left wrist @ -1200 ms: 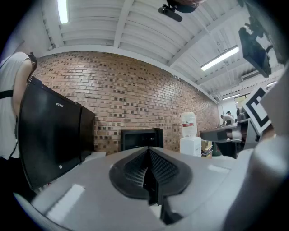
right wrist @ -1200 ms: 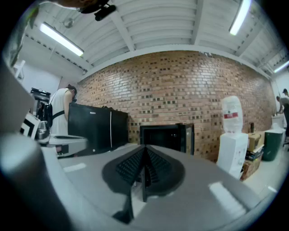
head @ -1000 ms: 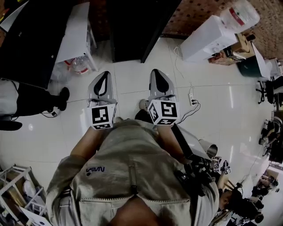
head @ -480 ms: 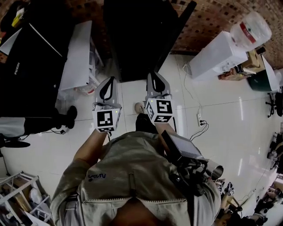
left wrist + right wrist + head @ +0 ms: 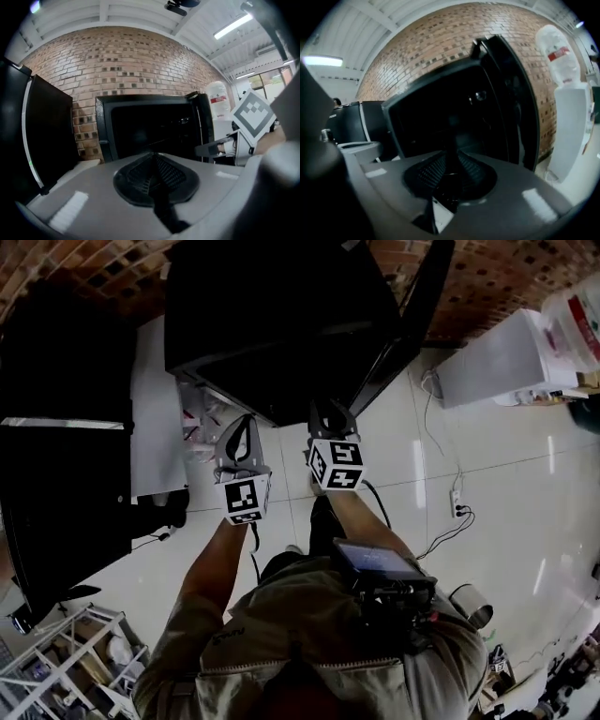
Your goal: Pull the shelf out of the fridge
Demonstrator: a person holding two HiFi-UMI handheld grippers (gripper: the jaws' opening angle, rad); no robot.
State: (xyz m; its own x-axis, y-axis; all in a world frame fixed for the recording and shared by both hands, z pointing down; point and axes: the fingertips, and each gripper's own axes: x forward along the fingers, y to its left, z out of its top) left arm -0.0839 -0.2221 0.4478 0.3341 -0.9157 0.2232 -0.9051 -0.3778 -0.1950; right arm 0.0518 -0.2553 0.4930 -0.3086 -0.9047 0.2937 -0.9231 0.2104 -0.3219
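A black fridge (image 5: 272, 324) stands against the brick wall with its door (image 5: 403, 334) swung open to the right. The inside is dark, and I cannot make out a shelf in it. Both grippers are held side by side just in front of the opening. My left gripper (image 5: 242, 423) is shut with nothing in it; in the left gripper view (image 5: 153, 157) its pads meet and it faces the fridge (image 5: 150, 131). My right gripper (image 5: 330, 409) is opening, with a dark gap between its pads and nothing in it (image 5: 451, 159). It points into the fridge (image 5: 440, 122) beside the door (image 5: 511, 103).
A white water dispenser (image 5: 511, 357) with a bottle (image 5: 577, 320) stands right of the fridge. A power strip (image 5: 457, 502) and cable lie on the glossy floor. A white counter (image 5: 155, 418) and a black cabinet (image 5: 56, 456) stand left. A wire rack (image 5: 56, 662) sits bottom left.
The person has stepped toward the fridge, which now fills the top of the head view. Both grippers have come forward from over the floor to the fridge's front.
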